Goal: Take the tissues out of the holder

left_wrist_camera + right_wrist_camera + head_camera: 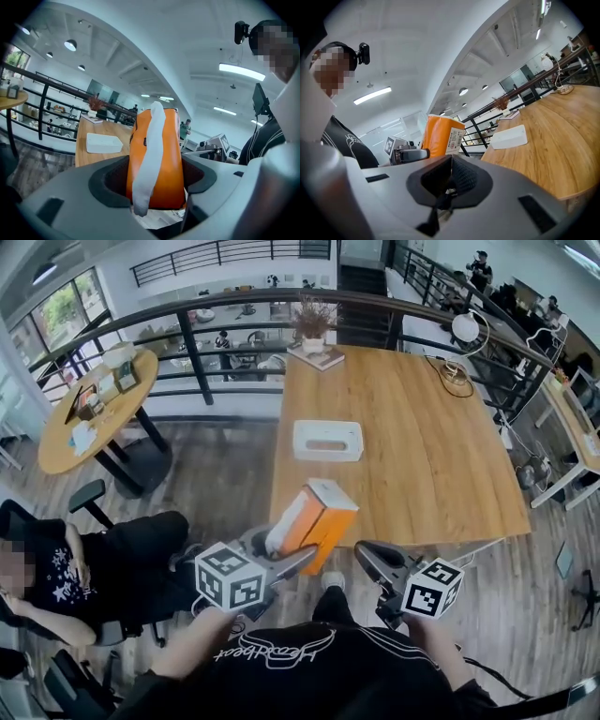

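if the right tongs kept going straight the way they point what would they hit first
Probably the orange tissue pack held in the left tongs: it sits just ahead of the shut right tongs, slightly left of their line. Depth is unclear, so they might slip past its labelled side.

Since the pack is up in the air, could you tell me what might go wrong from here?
1. Only the left gripper holds the orange tissue pack, by one end, above the near edge of the table; a slip could drop it to the floor.
2. A loose tissue hangs down between the jaws and might tear or pull out.
3. The right gripper is shut and empty, so it gives no support.
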